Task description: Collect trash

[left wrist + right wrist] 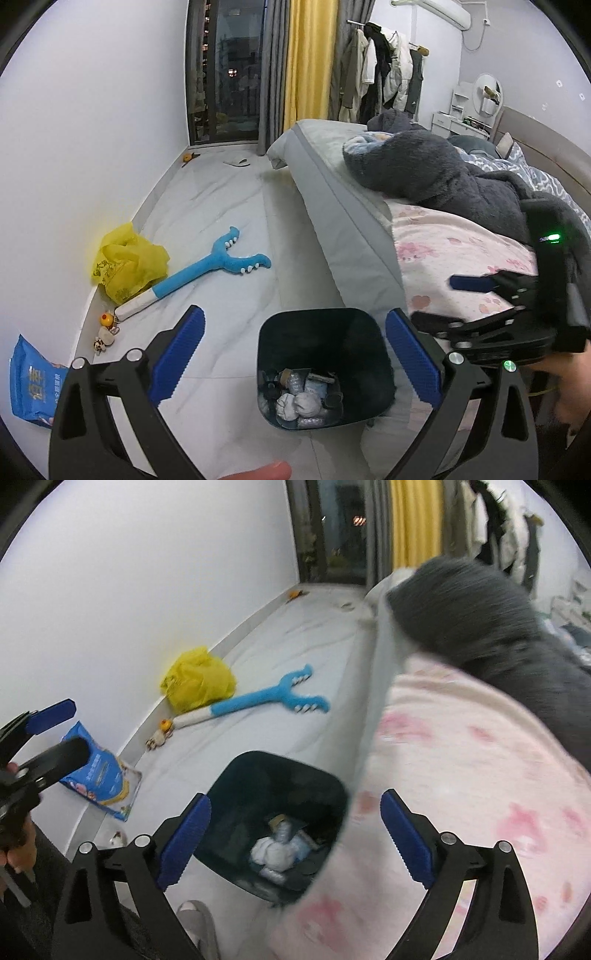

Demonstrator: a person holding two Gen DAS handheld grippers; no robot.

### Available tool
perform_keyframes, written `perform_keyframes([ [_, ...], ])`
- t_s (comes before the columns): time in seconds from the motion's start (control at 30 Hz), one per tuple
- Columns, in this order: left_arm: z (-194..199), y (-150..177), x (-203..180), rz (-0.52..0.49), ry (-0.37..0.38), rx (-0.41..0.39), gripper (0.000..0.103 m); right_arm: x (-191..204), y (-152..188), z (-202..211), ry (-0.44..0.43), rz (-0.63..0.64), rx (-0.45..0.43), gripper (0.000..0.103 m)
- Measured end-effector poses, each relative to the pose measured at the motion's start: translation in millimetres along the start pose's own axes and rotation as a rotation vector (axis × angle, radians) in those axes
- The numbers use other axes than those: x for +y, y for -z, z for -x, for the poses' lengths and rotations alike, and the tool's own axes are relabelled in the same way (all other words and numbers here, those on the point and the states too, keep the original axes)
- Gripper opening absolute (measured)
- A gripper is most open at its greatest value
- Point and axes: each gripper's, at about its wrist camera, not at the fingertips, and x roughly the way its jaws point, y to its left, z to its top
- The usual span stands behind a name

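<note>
A dark blue trash bin (369, 354) stands on the floor against the bed, with crumpled white tissues and other scraps (301, 402) at its bottom. It also shows in the right wrist view (229, 786). My left gripper (295, 358) is open and empty, held above the bin. My right gripper (295, 842) is open and empty, above the bin and the bed edge; it also appears at the right of the left wrist view (439, 299). A crumpled yellow plastic bag (127, 260) lies by the wall. A blue snack packet (31, 387) lies near the wall.
A bed (354, 229) with a pink blanket (454, 258) and dark grey fleece (443, 173) fills the right. A blue plush toy (207, 269) and small toys (105, 330) lie on the white tiled floor. A white slipper (236, 161) lies far back near the balcony door.
</note>
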Motion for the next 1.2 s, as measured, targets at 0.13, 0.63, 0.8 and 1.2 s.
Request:
perform_keyframes([
  [0.13, 3.2, 2.8, -15.2, -0.015, -0.025, -0.010, 0.100, -18.3, 11.8, 40.9, 0.063, -0.017, -0.067, 0.098],
  [0.63, 35.6, 14.9, -70.1, -0.057, 0.023, -0.089, 0.100, -85.2, 74.5, 186.7, 0.256, -0.126, -0.277, 0.100],
  [0.8, 42.2, 17.3, -84.5, -0.055, 0.033, -0.096, 0.100, -100.6, 102.9, 215.8, 0.302, -0.147, -0.279, 0.100],
  [1.2, 40.5, 21.5, -98.4, -0.047, 0.042, -0.072, 0.100, -115.8, 125.5, 232.5, 0.242, -0.192, -0.305, 0.100],
])
